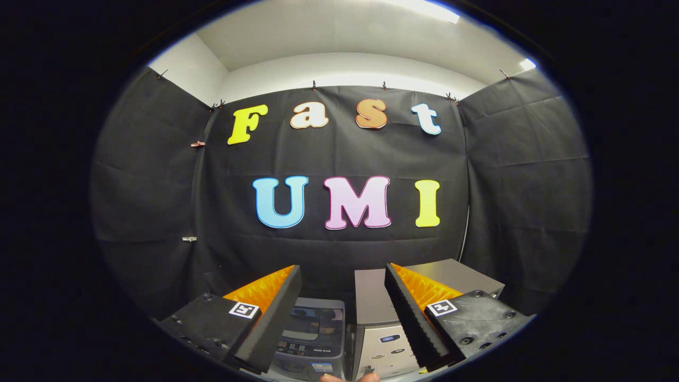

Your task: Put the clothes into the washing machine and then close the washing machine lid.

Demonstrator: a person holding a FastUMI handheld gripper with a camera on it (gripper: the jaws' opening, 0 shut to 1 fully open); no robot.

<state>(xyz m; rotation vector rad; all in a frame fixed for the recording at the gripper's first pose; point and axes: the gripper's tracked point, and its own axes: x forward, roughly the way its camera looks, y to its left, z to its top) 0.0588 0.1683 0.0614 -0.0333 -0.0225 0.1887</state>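
We hold the gripper [342,281] wide apart, gripping nothing; the washing machine [312,335], lid down, sits below between its fingers.

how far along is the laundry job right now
Nothing looks done yet. The gripper is open, its jaws wide apart and holding nothing, raised above the machines. Between the jaws and below sits the small washing machine, its lid looking down, with a grey appliance beside it. No clothes are in sight, so whether any are inside cannot be told. As far as can be seen, loading the clothes and closing the lid are both left.
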